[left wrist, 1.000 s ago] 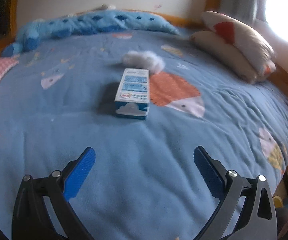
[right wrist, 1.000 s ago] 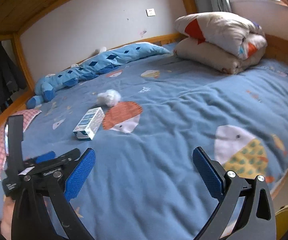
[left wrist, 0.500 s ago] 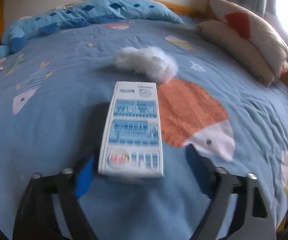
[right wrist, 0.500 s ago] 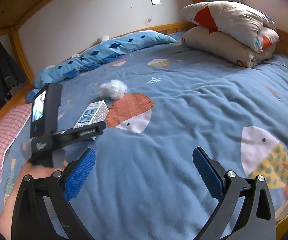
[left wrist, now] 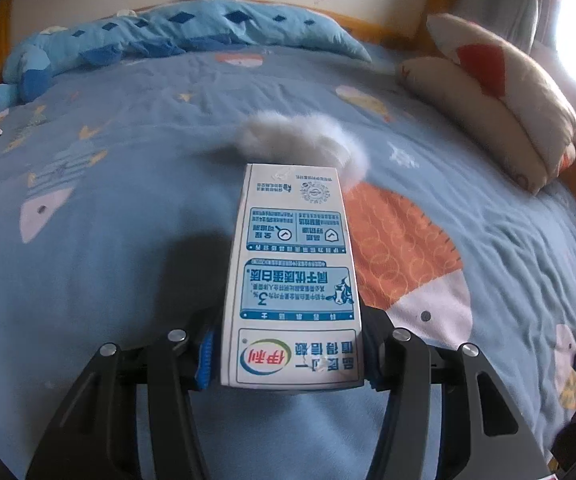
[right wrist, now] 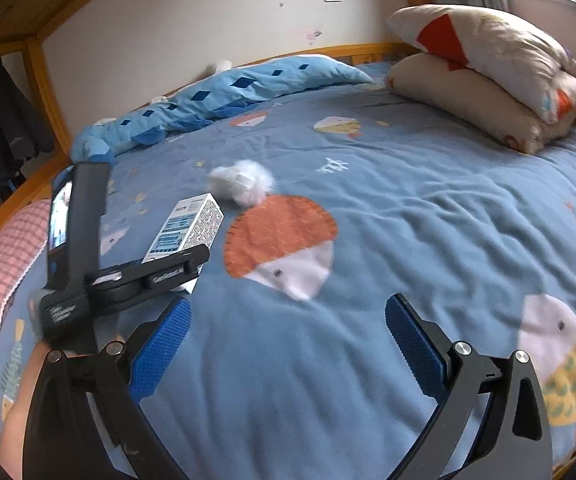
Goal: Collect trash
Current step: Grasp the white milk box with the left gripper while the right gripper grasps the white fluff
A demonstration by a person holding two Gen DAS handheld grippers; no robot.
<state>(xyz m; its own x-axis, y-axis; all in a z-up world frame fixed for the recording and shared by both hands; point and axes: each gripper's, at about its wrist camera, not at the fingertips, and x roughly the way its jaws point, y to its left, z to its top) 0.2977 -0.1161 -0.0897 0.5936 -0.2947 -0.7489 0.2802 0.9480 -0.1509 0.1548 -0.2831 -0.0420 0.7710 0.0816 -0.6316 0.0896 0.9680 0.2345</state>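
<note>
The carton (left wrist: pixel 293 280) lies flat on the blue bedspread (left wrist: pixel 100 280), long axis running near to far, its near end between the fingers of the left gripper (left wrist: pixel 288 354). That claw's jaws are closing around the carton; the left blue pad (left wrist: pixel 206 354) stands just beside the carton's side, and contact on the right side is hidden by the carton itself, so a firm grip cannot be confirmed. Just beyond the carton's far end lies a white fluffy wad (left wrist: pixel 307 140), apparently touching it. The right gripper (right wrist: pixel 288 344) hangs open and empty over bare bedspread, well to the right of the carton (right wrist: pixel 184 228).

Likely hazards, as judged from here:
- The hold is at one end only; on lifting, the far end may droop or the carton may pivot out.
- The carton is thin-walled; hard closure may crush it.
- The soft bedspread may be pinched with it.
- The wad may be dragged along or nudged away.
</note>
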